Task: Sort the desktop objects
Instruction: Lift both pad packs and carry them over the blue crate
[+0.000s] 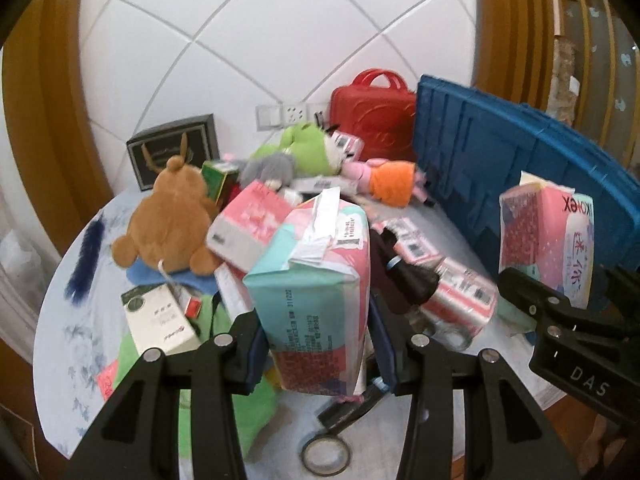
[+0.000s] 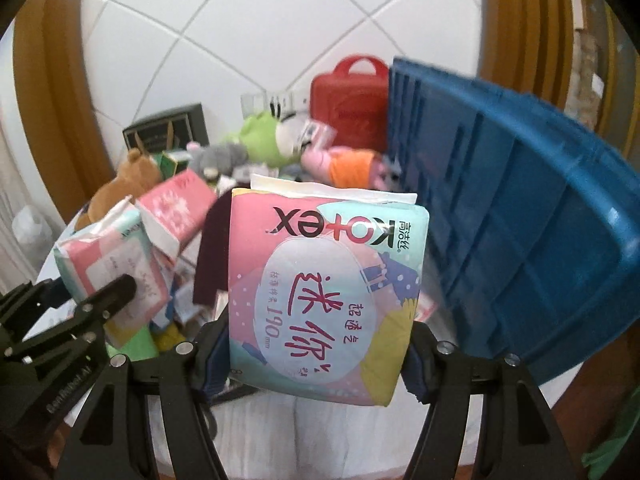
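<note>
My left gripper (image 1: 316, 344) is shut on a teal and pink sanitary pad pack (image 1: 316, 280) and holds it above the cluttered round table (image 1: 68, 320). My right gripper (image 2: 316, 352) is shut on a pink Kotex pad pack (image 2: 324, 292) and holds it up beside the blue plastic crate (image 2: 512, 220). The right gripper and its Kotex pack (image 1: 548, 236) show at the right of the left wrist view. The left gripper's pack (image 2: 116, 276) shows at the left of the right wrist view.
On the table lie a brown plush bear (image 1: 168, 220), a green plush (image 1: 304, 148), a pink and orange plush (image 1: 388, 180), a pink box (image 1: 248, 224), a white box (image 1: 160, 316), wrapped red-white packs (image 1: 460, 296) and a tape ring (image 1: 324, 452). A red case (image 1: 372, 112) stands at the back.
</note>
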{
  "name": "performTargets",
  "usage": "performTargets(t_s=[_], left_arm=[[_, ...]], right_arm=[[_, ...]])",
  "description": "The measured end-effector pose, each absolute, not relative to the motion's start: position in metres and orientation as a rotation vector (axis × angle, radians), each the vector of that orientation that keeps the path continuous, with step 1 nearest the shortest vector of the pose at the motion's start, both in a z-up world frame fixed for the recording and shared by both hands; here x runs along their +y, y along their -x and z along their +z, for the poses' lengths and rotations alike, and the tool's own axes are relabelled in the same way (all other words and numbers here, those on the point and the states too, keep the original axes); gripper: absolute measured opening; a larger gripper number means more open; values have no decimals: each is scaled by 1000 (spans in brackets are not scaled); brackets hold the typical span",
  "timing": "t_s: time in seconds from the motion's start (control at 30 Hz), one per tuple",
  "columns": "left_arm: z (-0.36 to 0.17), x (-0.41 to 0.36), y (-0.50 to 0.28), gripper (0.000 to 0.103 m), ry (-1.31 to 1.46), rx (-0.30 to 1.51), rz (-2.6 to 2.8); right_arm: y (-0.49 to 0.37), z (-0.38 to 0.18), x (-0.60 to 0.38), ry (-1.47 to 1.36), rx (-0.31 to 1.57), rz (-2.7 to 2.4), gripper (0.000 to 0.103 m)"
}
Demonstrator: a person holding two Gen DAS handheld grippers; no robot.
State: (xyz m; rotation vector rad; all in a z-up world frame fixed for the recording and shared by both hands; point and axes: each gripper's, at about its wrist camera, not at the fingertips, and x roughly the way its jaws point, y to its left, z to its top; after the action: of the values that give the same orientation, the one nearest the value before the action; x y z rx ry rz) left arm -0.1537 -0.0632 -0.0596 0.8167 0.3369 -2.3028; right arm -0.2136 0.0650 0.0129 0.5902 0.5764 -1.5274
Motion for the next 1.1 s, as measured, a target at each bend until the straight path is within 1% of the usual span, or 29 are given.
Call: performTargets(t_s=[0.13,0.23,0.37,0.57,0.73,0.87,1.0,1.1], left_arm=[[-39,-54,168,44,-788,334,-2336],[-20,-42,183,44,-752,312,-2367],[9,-17,210,44,-699,269,-2399],[52,25,264,44,-618,229,-2431],[96,70,335,44,-534,234,-2436],[121,102,404,44,-555,244,-2438],[131,116,479,44,-600,265,-2395],[126,117,526,44,-667,245,-2359]], right_arm=[[217,37,70,-532,559,-1564,68],[228,65,79,-480,536,-1597,68],[252,105,89,-411,483,-1644,68],[311,151,96,-340,423,-1683,68],[394,193,88,-289,404,-1683,68],[464,219,70,-249,429,-1681,68],[531,233,40,-214,500,-1692,68],[574,229,8,-239,543,-1694,68]])
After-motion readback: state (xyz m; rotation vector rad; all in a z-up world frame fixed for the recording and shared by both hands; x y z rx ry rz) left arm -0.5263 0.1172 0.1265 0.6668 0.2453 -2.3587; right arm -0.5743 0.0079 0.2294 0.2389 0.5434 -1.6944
